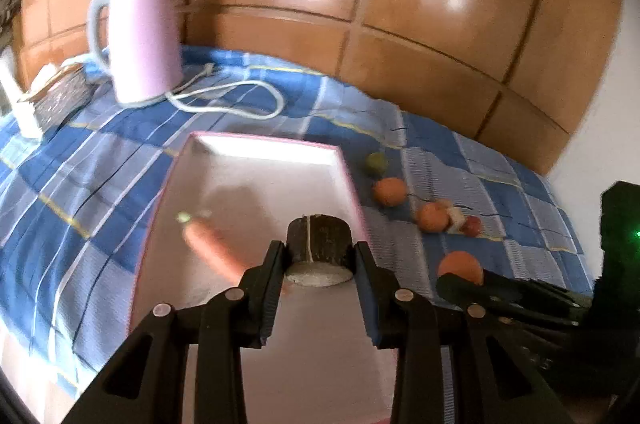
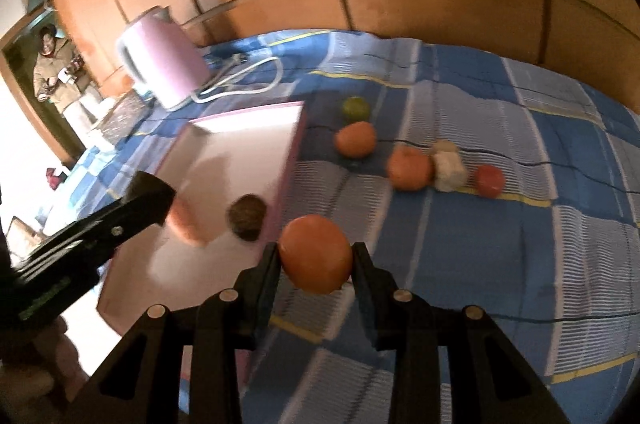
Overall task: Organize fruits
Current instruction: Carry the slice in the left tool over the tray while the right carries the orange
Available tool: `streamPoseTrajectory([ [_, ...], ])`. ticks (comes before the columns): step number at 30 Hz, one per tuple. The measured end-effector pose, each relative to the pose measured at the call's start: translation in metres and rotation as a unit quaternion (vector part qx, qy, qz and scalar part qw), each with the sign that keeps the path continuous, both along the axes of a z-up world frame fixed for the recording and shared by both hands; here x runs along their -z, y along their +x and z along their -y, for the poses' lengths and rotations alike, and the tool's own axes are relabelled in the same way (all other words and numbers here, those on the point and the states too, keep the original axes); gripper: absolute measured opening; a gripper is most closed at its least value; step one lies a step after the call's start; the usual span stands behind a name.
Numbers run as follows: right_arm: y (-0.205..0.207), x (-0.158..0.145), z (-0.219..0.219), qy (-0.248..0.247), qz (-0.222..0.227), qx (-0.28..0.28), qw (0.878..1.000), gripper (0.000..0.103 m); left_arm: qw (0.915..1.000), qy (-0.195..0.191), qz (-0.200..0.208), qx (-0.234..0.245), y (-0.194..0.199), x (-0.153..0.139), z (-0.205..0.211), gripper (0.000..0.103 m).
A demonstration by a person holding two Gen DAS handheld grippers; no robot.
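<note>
Right wrist view: right gripper (image 2: 316, 260) pinches a smooth round orange (image 2: 315, 254); left gripper (image 1: 320, 258) clamps a dark cylindrical chunk (image 1: 319, 244).

A pink kettle (image 1: 138, 40) and its white cord (image 1: 236, 96) rest on blue plaid cloth (image 2: 500, 224).

Glossy brown wooden panelling (image 1: 400, 4) backs the far edge of a surface under a blue checked cloth (image 2: 520, 224). Bright glare on the panels. Open doorway (image 2: 24, 84) at left; white wall (image 1: 600, 128) at right.
</note>
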State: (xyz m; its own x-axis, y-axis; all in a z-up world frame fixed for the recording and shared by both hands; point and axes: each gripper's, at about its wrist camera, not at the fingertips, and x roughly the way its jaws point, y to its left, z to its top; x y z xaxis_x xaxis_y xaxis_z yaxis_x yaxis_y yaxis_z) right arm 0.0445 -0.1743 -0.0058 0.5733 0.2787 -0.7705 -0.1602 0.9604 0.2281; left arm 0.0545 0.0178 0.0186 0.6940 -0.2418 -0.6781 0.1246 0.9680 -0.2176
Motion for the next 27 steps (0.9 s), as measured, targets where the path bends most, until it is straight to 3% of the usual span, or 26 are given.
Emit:
streamPoseTrajectory([
  [14,0.003,-0.009,-0.062,0.003,0.006,-0.080,0.997,0.036,0.9982,0.019,-0.017,-0.055,0.000,0.013,-0.039,0.035],
  [27,0.003,-0.006,-0.073,0.009,0.001,-0.085,0.996,0.036,0.9971,0.023,-0.022,-0.069,-0.001,0.017,-0.050,0.035],
])
